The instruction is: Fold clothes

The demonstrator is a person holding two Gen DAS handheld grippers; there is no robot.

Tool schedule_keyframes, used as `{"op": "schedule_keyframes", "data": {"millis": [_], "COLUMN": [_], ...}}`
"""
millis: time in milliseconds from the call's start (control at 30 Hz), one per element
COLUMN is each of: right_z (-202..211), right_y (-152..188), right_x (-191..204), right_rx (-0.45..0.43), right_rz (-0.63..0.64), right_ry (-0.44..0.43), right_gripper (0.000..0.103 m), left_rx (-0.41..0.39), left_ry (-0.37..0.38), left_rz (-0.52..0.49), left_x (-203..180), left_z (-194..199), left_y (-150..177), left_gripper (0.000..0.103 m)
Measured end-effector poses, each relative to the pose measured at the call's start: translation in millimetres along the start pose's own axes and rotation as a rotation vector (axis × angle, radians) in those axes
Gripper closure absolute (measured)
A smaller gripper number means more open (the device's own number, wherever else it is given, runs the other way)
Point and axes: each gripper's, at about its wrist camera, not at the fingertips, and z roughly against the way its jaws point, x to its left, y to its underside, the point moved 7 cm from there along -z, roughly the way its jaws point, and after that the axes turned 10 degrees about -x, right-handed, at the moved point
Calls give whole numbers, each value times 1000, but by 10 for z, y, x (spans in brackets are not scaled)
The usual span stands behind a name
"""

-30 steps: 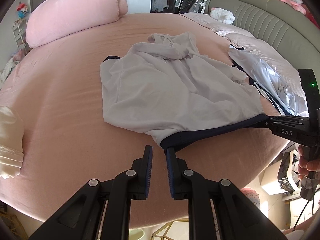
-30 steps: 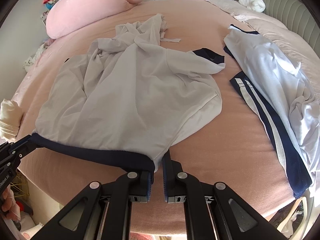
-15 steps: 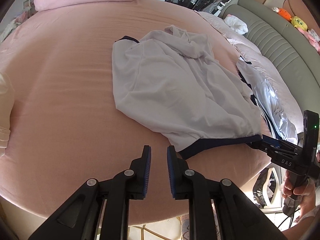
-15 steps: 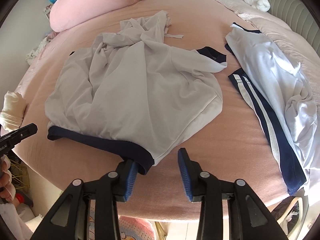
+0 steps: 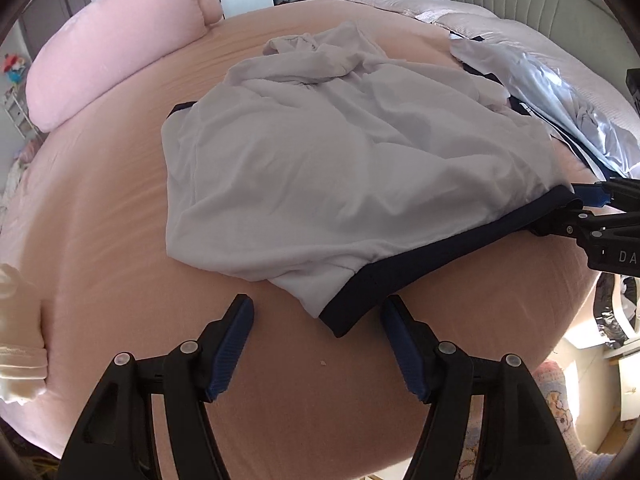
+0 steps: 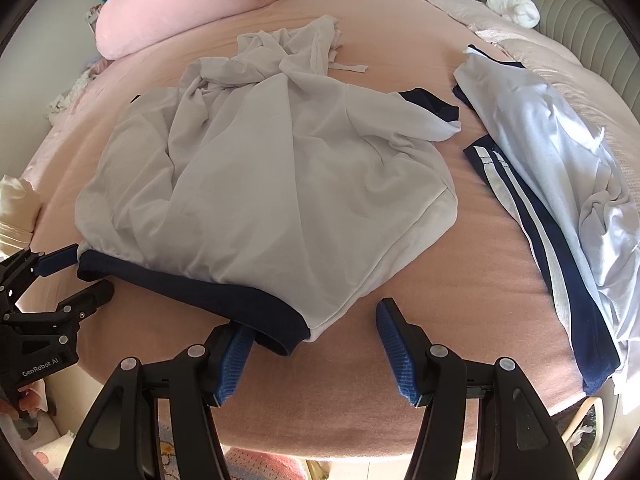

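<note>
- Left gripper (image 5: 316, 322): jaws spread wide, ribbed blue pads, holding nothing; the hem corner lies between and just ahead of them.
- Right gripper (image 6: 316, 328): jaws wide apart; left pad touches the hem band.
- White hoodie (image 6: 272, 184): soft, rumpled cloth with navy ribbed hem, spread on the pink bed (image 6: 460, 280) ahead of both.
- Striped navy garment (image 6: 540, 216): right of the right gripper, apart.

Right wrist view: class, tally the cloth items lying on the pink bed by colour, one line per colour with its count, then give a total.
Grey with navy hem: 1, the hooded top
White with navy stripes: 1, the crumpled garment
Pink: 1, the long pillow
Cream: 1, the bundle at the left edge
White: 1, the plush bundle by the headboard
Total: 5
</note>
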Motion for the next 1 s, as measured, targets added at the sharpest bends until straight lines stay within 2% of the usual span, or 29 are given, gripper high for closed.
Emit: {"op": "schedule_keyframes", "data": {"millis": [100, 233, 400, 433, 467, 500, 533, 567, 600, 633, 733, 833, 900, 1000], "right_z": [-45, -47, -16, -12, -9, -6, 10, 48, 67, 57, 73, 101, 106, 127], "right_y": [0, -21, -36, -54, -72, -90, -89, -64, -48, -47, -28, -50, -57, -51], "right_x": [12, -4, -74, -90, -106, -132, -159, -164, -186, -237, -313, -290, -225, -132], "right_rx": [-11, -38, -83, -88, -93, -96, -95, -91, -86, -78, -51, -38, -26, -10], "right_rz": [8, -15, -99, -112, -125, -130, -128, -133, -145, -160, -186, -178, -146, -122], "right_ry": [21, 35, 39, 41, 43, 52, 66, 67, 68, 77, 71, 40, 11, -45], "right_gripper": [42, 42, 42, 46, 53, 72, 82, 83, 83, 84, 84, 84, 84, 83], "left_rx": [-12, -7, -20, -29, -38, -47, -54, -51, -37, -17, 0, 18, 9, 26], "left_ry": [-28, -29, -46, -51, -56, -62, -73, -75, -97, -126, -133, -115, -80, -42], "left_rz": [18, 66, 79, 83, 87, 90, 97, 113, 145, 184, 299, 368, 397, 385], "left_x": [-13, 61, 169, 195, 222, 249, 289, 333, 408, 506, 784, 971, 1000, 917], "left_z": [-39, -103, -82, -58, -35, -11, 20, 35, 37, 26, 15, 53, 111, 134], "left_y": [-51, -126, -124, -121, -117, -114, -99, -87, -58, -19, 44, 99, 105, 95], "left_gripper": [38, 38, 38, 38, 41, 48, 52, 63, 82, 86, 87, 87, 87, 86]}}
